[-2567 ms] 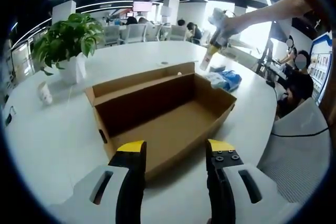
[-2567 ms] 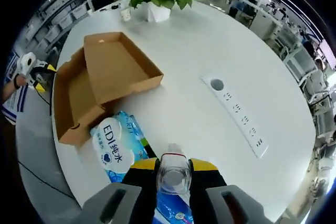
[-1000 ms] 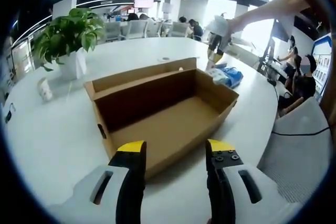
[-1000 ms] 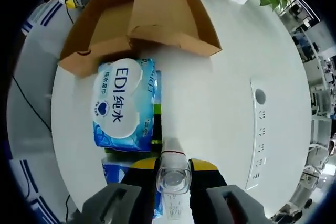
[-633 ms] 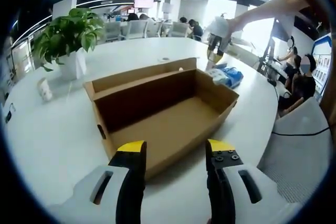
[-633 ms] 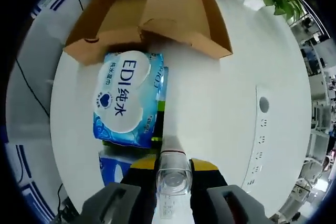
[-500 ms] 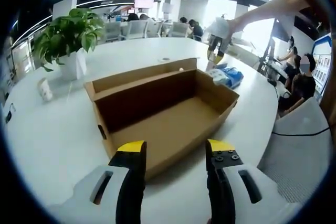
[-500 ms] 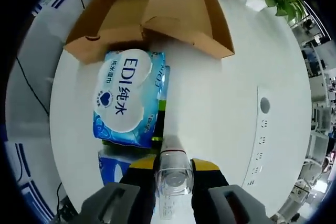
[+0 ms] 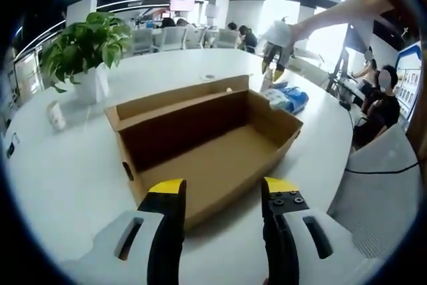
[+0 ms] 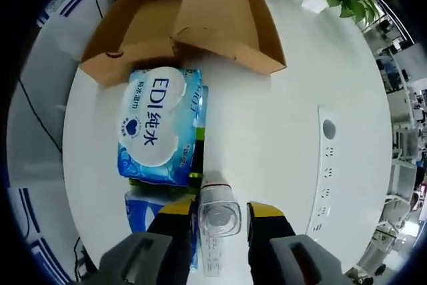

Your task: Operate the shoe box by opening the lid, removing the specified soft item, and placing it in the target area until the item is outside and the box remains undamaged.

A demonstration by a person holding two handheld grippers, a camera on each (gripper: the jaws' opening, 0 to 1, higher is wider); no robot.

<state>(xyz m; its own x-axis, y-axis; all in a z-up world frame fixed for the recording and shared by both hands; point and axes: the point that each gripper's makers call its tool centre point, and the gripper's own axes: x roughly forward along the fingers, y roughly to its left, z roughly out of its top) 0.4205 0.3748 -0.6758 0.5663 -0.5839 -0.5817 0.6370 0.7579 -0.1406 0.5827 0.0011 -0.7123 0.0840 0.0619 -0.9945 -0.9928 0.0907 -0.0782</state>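
Centrally on the white table (image 9: 60,185), the cardboard shoe box (image 9: 207,145) lies open and empty, its lid (image 10: 223,15) folded back on the far side. Just outside one end wall, the blue tissue pack (image 10: 159,133), printed "EDI", rests flat on the table, partly covering a second blue pack (image 10: 148,210) and a thin green-edged item beneath. In the right gripper view, the right gripper (image 10: 220,215) points down over the table with a clear plastic bottle (image 10: 219,221) between its yellow-tipped jaws; the jaws stand slightly off the bottle's sides, and whether they still press it cannot be told. In the left gripper view, the left gripper (image 9: 220,195) hovers at the box's near wall, jaws parted wide and holding nothing. Across the box, a person's outstretched arm (image 9: 347,11) carries the right gripper above the packs. A potted green plant (image 9: 83,48) stands well apart, and a white power strip (image 10: 325,165) lies alongside.
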